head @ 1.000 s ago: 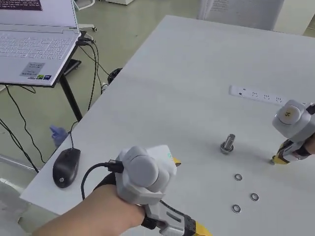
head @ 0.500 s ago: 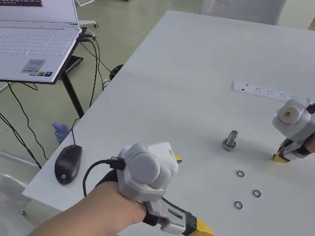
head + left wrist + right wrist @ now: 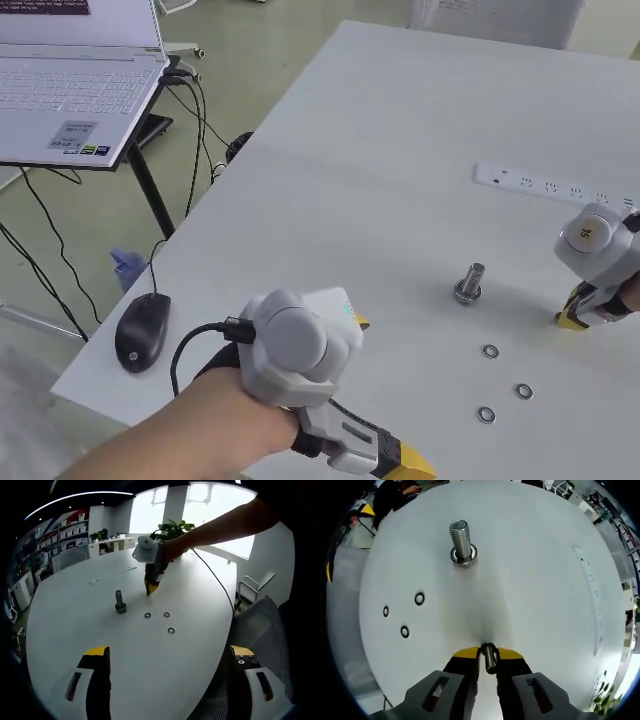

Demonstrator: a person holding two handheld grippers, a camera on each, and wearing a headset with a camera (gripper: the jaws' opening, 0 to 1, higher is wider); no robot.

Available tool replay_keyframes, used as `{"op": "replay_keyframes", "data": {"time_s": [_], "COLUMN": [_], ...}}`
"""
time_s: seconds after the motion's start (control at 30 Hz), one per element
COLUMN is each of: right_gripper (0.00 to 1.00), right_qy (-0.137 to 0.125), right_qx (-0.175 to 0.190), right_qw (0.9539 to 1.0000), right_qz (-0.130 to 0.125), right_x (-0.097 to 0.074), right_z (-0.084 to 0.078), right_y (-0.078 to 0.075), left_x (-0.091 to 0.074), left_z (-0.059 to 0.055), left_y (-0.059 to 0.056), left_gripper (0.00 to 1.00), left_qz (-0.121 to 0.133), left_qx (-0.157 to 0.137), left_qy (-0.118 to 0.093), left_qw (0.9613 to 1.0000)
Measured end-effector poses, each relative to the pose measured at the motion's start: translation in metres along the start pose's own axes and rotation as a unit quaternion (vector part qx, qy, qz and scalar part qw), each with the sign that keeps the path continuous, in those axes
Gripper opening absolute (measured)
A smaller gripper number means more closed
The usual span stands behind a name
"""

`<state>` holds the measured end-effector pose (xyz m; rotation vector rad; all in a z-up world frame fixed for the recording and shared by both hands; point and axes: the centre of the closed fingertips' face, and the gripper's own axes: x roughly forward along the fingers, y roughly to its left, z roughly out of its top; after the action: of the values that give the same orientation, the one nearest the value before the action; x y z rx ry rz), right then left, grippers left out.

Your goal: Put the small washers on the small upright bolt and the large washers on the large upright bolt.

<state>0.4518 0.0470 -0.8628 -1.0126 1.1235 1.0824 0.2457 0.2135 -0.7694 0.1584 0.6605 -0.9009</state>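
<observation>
between right claw (image 3: 488, 653) jaws, small bolt (image 3: 491, 660), lower end out of sight

The white table (image 3: 380, 150) carries a large upright bolt (image 3: 468, 283) straight ahead of the right gripper (image 3: 487, 659), whose jaws pinch a small bolt (image 3: 490, 656) down at the tabletop. Three loose washers (image 3: 490, 351) lie ahead to its left and a power strip (image 3: 550, 187) to its right. A mouse (image 3: 140, 333) sits left of the left gripper (image 3: 405, 462).

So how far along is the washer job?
Done: the large bolt stands upright. In hand: the right gripper is shut on the small bolt, at the table. To do: three washers lie loose, none visibly threaded; the left gripper hangs open.
</observation>
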Motion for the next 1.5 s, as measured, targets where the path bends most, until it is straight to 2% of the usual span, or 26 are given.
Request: {"op": "replay_keyframes", "data": {"time_s": [0.23,0.47,0.83,0.97,1.17,1.37,1.5], "right_gripper": [0.14,0.26,0.29,0.30,0.31,0.31,0.31], "right_qy": [-0.003,-0.012,-0.012,-0.014,-0.043,-0.068,-0.075], "right_qx": [0.001,0.004,0.005,0.001,0.007,0.003,-0.007], "right_qw": [1.0000,0.9999,0.9999,0.9999,0.9989,0.9977,0.9971], "right_qz": [0.000,0.003,-0.001,-0.007,-0.015,-0.011,-0.010], "right_x": [0.001,0.001,-0.005,-0.015,-0.037,-0.057,-0.065], "right_z": [0.000,0.002,-0.001,-0.001,0.012,0.025,0.031], "right_y": [-0.001,-0.001,-0.004,-0.007,-0.007,0.004,0.012], "left_x": [-0.001,-0.003,-0.003,-0.003,-0.004,-0.008,-0.012], "left_z": [-0.001,-0.001,-0.001,0.000,0.001,0.006,0.012], "left_y": [-0.001,-0.001,-0.002,-0.001,0.000,0.001,0.002], "left_gripper": [0.99,0.99,0.99,0.99,0.99,0.99,0.99], "left_qz": [0.001,0.002,0.000,0.001,0.002,0.001,0.003], "left_qx": [-0.001,-0.002,-0.001,0.002,0.004,0.006,0.005], "left_qy": [0.001,0.000,0.001,0.000,0.000,-0.006,-0.018], "left_qw": [1.0000,1.0000,1.0000,1.0000,1.0000,1.0000,0.9998]}}
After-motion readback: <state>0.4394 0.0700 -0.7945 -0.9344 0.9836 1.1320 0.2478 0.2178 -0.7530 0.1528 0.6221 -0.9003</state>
